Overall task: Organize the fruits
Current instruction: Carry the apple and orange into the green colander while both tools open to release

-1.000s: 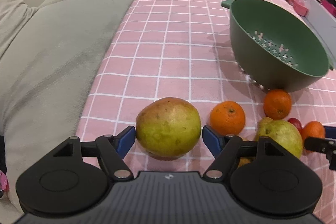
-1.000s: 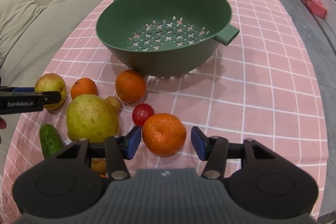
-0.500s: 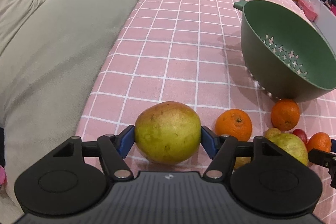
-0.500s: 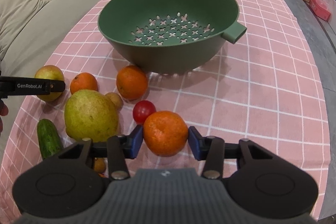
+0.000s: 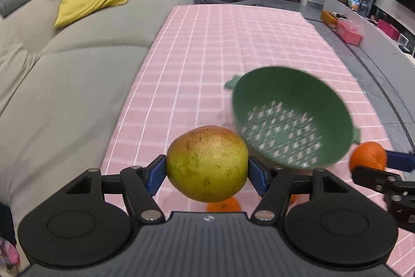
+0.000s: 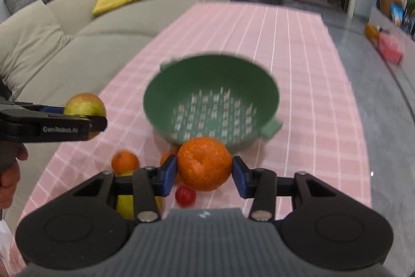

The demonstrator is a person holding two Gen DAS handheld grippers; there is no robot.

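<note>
Both fruits are lifting off the table: left gripper (image 5: 207,174) clamping pear (image 5: 207,163), right gripper (image 6: 205,174) clamping orange (image 6: 204,164), heading for far colander (image 6: 211,100)

The surface (image 5: 233,48) is covered in pink cloth with a thin white grid, matt and smooth. The green colander (image 6: 211,98) looks like matt plastic (its holes are blurred). The pear (image 5: 207,163) has dull, speckled skin, yellow-green with a reddish top; the orange (image 6: 204,164) is pitted and slightly shiny. Each claw is matt black plastic with blue pads (image 5: 157,174) and bright metal pivot pins (image 6: 147,216). On the left, the sofa (image 5: 64,85) is beige woven cloth.
</note>
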